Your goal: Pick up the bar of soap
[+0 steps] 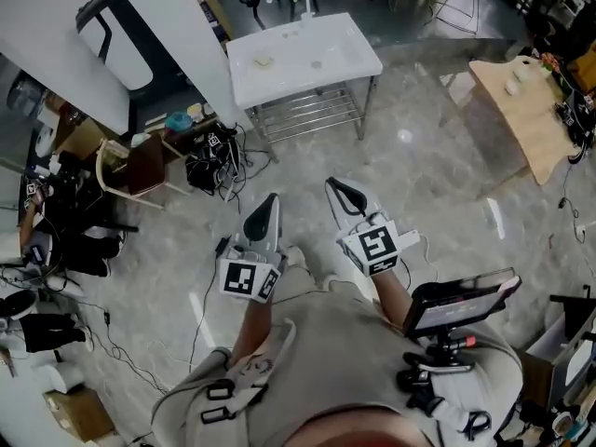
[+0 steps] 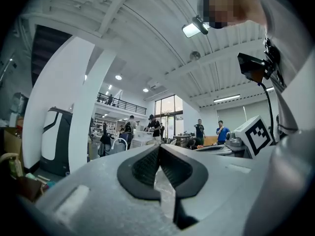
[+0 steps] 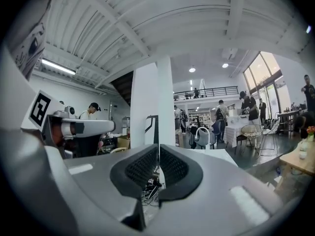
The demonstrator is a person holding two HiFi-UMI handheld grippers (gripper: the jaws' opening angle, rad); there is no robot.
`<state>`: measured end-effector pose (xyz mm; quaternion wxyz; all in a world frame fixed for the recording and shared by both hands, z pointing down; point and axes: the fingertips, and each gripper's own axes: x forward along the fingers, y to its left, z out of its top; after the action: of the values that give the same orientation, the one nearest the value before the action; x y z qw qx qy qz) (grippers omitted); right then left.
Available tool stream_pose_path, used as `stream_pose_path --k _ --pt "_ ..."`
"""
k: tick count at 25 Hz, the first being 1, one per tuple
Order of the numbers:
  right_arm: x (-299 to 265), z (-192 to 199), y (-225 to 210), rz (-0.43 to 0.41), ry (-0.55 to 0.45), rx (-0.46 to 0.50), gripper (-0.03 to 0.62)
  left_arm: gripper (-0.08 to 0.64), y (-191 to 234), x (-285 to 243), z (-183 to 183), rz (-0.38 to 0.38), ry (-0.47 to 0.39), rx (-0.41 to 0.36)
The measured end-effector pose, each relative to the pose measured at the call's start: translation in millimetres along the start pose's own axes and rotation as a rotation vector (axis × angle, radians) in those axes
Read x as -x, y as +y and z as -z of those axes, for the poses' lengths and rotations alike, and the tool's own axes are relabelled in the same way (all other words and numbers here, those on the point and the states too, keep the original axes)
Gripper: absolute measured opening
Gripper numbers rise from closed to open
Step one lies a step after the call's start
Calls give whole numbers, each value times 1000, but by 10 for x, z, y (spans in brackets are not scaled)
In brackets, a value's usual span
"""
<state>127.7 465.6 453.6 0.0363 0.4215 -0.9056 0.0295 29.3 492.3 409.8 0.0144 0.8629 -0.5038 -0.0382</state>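
A small pale bar of soap (image 1: pixel 264 61) lies on the left part of the white sink table (image 1: pixel 345 59), far ahead of me in the head view. Both grippers are held level over the floor, pointing toward that table and well short of it. My left gripper (image 1: pixel 270 198) is shut with nothing between its pads (image 2: pixel 145 166). My right gripper (image 1: pixel 335 186) is beside it, pads (image 3: pixel 174 167) together and empty. The table's curved faucet (image 3: pixel 202 132) shows beyond the right jaws. I cannot make out the soap in either gripper view.
A wire shelf (image 1: pixel 307 115) sits under the sink table. A large white slanted pillar (image 1: pixel 177 26) stands at the left, with a chair, boxes and tangled cables (image 1: pixel 209 166) at its foot. A wooden table (image 1: pixel 526 110) stands at the right. Several people stand in the background.
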Motion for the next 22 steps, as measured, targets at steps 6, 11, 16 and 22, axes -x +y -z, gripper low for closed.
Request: stream_pose_path --k 6,11,16,22 --pt "-298 -39 -49 -1 -8 -1 14 -9 267 -108 17 -18 -27 14" --pt "-584 -19 -137 28 31 -19 14 -8 523 -305 88 20 -21 25" --pt "-965 -4 -233 50 33 -13 14 -9 852 -539 177 51 -33 31" --pt "-1449 -104 -313 66 23 -2 14 -9 1327 -830 199 66 -34 41"
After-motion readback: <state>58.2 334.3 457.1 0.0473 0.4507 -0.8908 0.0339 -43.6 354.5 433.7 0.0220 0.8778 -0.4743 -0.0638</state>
